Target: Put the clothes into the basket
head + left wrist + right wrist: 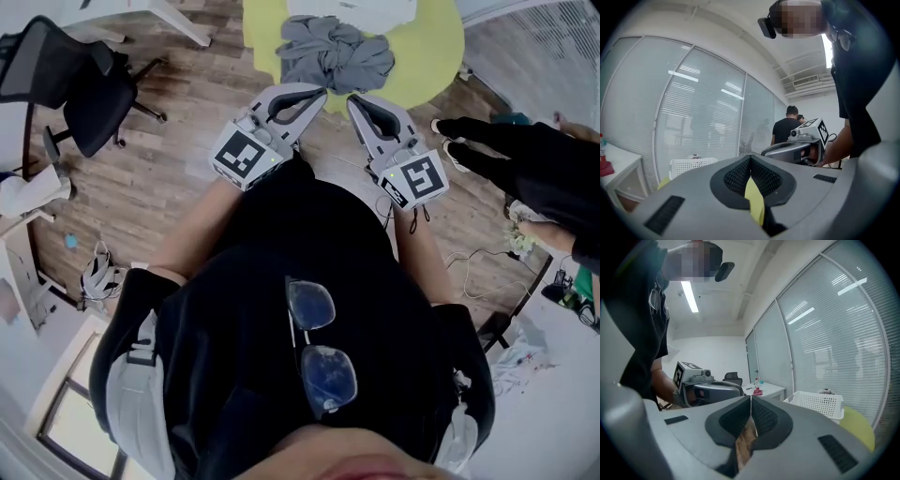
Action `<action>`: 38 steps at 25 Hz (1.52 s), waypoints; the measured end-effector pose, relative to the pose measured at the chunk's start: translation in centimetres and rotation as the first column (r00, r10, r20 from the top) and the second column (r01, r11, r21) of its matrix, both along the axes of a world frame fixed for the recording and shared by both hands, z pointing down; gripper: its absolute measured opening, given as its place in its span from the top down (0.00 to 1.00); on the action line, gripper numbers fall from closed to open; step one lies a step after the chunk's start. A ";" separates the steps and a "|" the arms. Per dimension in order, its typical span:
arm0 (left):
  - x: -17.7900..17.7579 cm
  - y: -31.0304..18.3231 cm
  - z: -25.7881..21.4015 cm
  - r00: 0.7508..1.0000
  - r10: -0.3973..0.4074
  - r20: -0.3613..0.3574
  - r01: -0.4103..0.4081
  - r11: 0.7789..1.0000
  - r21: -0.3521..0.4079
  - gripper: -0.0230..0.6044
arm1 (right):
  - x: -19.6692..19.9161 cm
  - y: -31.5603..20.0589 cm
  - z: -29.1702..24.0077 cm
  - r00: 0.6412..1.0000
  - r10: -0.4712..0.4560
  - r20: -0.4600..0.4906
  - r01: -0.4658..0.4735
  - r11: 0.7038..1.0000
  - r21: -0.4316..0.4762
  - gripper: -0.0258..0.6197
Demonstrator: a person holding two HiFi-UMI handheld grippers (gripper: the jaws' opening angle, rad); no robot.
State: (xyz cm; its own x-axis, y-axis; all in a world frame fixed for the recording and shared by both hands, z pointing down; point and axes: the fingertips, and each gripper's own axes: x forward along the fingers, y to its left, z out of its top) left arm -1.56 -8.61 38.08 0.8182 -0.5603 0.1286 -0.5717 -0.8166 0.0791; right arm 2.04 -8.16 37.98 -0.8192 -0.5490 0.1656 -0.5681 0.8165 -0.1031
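A pile of grey clothes (333, 52) lies on a round yellow-green surface (436, 47) ahead of me, beside the white basket (361, 11) at the top edge. My left gripper (319, 92) and right gripper (354, 99) are held side by side just short of the pile, both with jaws together and nothing between them. In the left gripper view the left gripper (750, 157) points past the white basket (691, 165). In the right gripper view the right gripper (751, 397) is shut, with the perforated basket (818, 404) to its right.
A black office chair (84, 84) stands on the wood floor at left. A seated person's black-clad legs (525, 155) reach in from the right, and a cable (478, 272) lies on the floor. Another person (787, 129) stands by the glass wall with blinds (834, 333).
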 end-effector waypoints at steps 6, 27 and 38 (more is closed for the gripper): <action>-1.3 -2.6 1.9 0.999 0.040 0.010 -0.040 0.999 -0.008 0.95 | -1.2 -2.7 1.7 0.999 0.022 -0.032 -0.023 0.999 -0.023 0.92; -1.6 -9.6 5.7 0.999 0.037 0.020 -0.037 0.999 -0.027 0.95 | -0.2 -9.8 9.1 0.984 0.000 -0.176 -0.021 0.992 -0.121 0.91; -0.5 -13.9 10.8 0.998 -0.015 0.057 0.018 0.999 -0.051 0.95 | 1.3 -13.4 17.1 0.934 -0.153 -0.323 0.063 0.960 -0.273 0.91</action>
State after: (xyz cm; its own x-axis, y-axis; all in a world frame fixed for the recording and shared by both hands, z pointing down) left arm -2.08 -22.53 48.89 0.7993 -0.5655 0.2033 -0.5901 -0.8025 0.0878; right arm 3.32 -21.60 55.11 -0.7417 -0.3626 0.5643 -0.5151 0.8468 -0.1329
